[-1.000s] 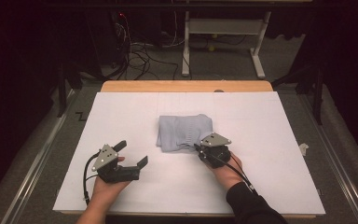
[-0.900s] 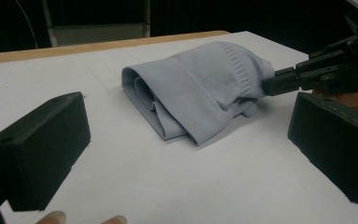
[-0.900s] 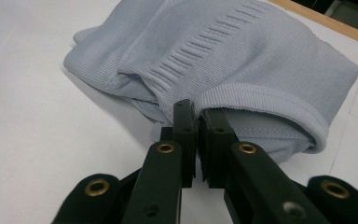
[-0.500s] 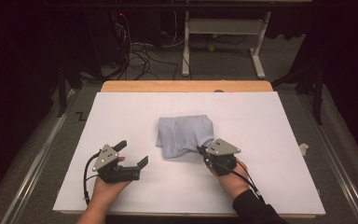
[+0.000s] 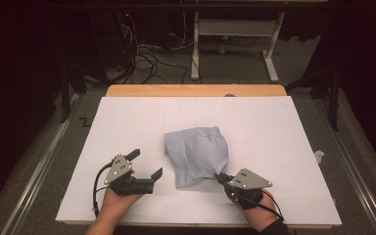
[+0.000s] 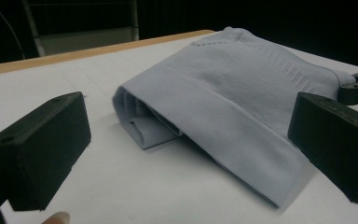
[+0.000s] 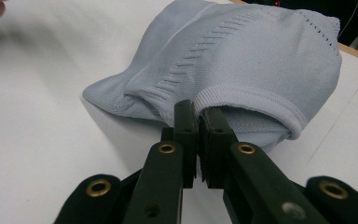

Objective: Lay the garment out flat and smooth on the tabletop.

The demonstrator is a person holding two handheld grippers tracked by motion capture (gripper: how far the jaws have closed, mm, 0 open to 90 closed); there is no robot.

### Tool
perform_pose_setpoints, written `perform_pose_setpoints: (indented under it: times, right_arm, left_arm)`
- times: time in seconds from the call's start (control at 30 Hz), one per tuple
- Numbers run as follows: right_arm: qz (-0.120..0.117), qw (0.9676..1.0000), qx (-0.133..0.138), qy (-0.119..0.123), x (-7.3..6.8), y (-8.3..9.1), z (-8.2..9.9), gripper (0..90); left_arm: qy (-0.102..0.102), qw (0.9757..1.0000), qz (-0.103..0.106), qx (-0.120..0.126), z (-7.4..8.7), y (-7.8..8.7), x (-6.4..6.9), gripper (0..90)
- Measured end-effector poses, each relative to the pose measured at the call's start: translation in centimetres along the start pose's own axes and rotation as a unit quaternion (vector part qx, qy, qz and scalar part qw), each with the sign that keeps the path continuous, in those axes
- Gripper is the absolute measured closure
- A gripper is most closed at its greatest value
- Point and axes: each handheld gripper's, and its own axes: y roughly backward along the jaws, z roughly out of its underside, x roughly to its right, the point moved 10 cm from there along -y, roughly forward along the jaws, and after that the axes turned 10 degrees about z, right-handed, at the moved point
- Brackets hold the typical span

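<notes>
A light grey-blue knitted garment lies folded in the middle of the white table cover. My right gripper sits at its near right corner, shut on the ribbed hem; in the right gripper view the jaws are pressed together with the hem of the garment pinched between them. To the garment's left and apart from it, my left gripper is open. In the left gripper view its jaws stand wide apart, with the garment lying ahead of them, untouched.
The white table cover runs to a wooden strip at the far edge. A small white scrap lies near the right edge. Cables and a white desk frame are on the floor beyond.
My right gripper has moved toward the person and to the right with the hem in it, dragging the garment's near corner out. The left gripper has stayed put.
</notes>
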Motion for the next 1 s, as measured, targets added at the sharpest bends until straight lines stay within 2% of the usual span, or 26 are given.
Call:
perform_pose_setpoints:
  times: [0.03, 0.1, 0.13, 0.17, 0.2, 0.23, 0.27, 0.33, 0.37, 0.4, 0.5, 0.53, 0.57, 0.63, 0.67, 0.77, 0.8, 0.87, 0.93, 0.97, 1.0]
  right_arm:
    - [-0.001, 1.0, 0.002, -0.002, -0.1, 0.1, 0.0, 87.6]
    - [-0.004, 1.0, 0.009, -0.002, -0.4, 0.5, -0.2, 87.6]
    - [-0.007, 0.9999, 0.013, -0.002, -0.6, 0.7, -0.4, 87.6]
    - [-0.007, 0.9999, 0.013, -0.002, -0.6, 0.7, -0.4, 87.6]
    - [-0.01, 0.9998, 0.017, 0.002, -1.0, 1.0, -0.6, 87.6]
    - [-0.013, 0.9997, 0.018, 0.001, -1.1, 1.0, -0.7, 87.6]
    - [-0.015, 0.9997, 0.02, 0.001, -1.3, 1.2, -0.7, 87.6]
    - [-0.02, 0.9995, 0.023, 0.001, -1.7, 1.3, -0.9, 87.6]
    - [-0.02, 0.9995, 0.023, 0.001, -1.7, 1.3, -0.9, 87.6]
    - [-0.023, 0.9994, 0.028, 0.002, -2.0, 1.4, -1.2, 87.6]
    - [-0.028, 0.9991, 0.032, 0.001, -2.2, 1.4, -1.5, 87.6]
    - [-0.031, 0.9989, 0.036, 0.001, -2.6, 1.4, -1.8, 87.6]
    - [-0.034, 0.9988, 0.037, 0.001, -2.7, 1.4, -1.9, 87.6]
    - [-0.038, 0.9984, 0.041, 0.002, -3.0, 1.4, -2.2, 87.6]
    - [-0.039, 0.9983, 0.043, 0.002, -3.2, 1.4, -2.4, 87.6]
    - [-0.046, 0.9977, 0.05, 0.002, -3.7, 1.5, -3.0, 87.6]
    - [-0.048, 0.9975, 0.052, 0.004, -3.9, 1.4, -3.2, 87.6]
    - [-0.052, 0.9971, 0.055, 0.004, -4.3, 1.5, -3.4, 87.5]
    - [-0.055, 0.9968, 0.057, 0.006, -4.5, 1.5, -3.6, 87.6]
    - [-0.058, 0.9965, 0.059, 0.006, -4.7, 1.5, -3.7, 87.6]
    - [-0.067, 0.9958, 0.062, 0.01, -5.3, 1.6, -4.0, 87.5]
  left_arm:
    - [0.0, 1.0, 0.0, 0.0, 0.0, 0.0, 0.0, 0.0]
    - [-0.003, 0.9999, 0.012, -0.001, 0.0, -0.4, 0.9, 0.0]
    - [-0.012, 0.9996, 0.024, -0.01, 0.2, -1.0, 1.9, 0.0]
    - [-0.012, 0.9996, 0.024, -0.01, 0.2, -1.0, 1.9, 0.0]
    - [-0.022, 0.999, 0.034, -0.021, 0.4, -1.6, 2.9, 0.0]
    - [-0.022, 0.999, 0.034, -0.021, 0.4, -1.6, 2.9, 0.0]
    - [-0.032, 0.9981, 0.043, -0.029, 0.7, -2.1, 3.9, 0.0]
    - [-0.046, 0.9967, 0.054, -0.04, 0.9, -2.8, 5.0, 0.0]
    - [-0.046, 0.9967, 0.054, -0.04, 0.9, -2.8, 5.0, 0.0]
    - [-0.056, 0.9954, 0.061, -0.049, 1.2, -3.3, 5.8, 0.0]
    - [-0.058, 0.9946, 0.065, -0.056, 1.4, -3.9, 6.5, 0.0]
    - [-0.063, 0.9934, 0.068, -0.068, 1.5, -4.4, 6.9, 0.0]
    - [-0.063, 0.9934, 0.068, -0.068, 1.5, -4.4, 6.9, 0.0]
    - [-0.074, 0.9912, 0.066, -0.088, 1.8, -5.0, 7.4, 0.0]
    - [-0.074, 0.9912, 0.066, -0.088, 1.8, -5.0, 7.4, 0.0]
    - [-0.079, 0.9895, 0.054, -0.108, 2.2, -5.5, 7.4, 0.0]
    - [-0.089, 0.9873, 0.04, -0.125, 2.5, -5.9, 7.4, 0.0]
    - [-0.099, 0.9854, 0.026, -0.136, 2.7, -6.1, 7.3, 0.0]
    - [-0.106, 0.9846, 0.022, -0.137, 2.8, -6.1, 7.4, 6.8]
    - [-0.112, 0.9843, 0.015, -0.136, 2.6, -6.1, 7.4, 6.8]
    - [-0.117, 0.9843, 0.007, -0.132, 2.5, -6.0, 7.3, 14.7]
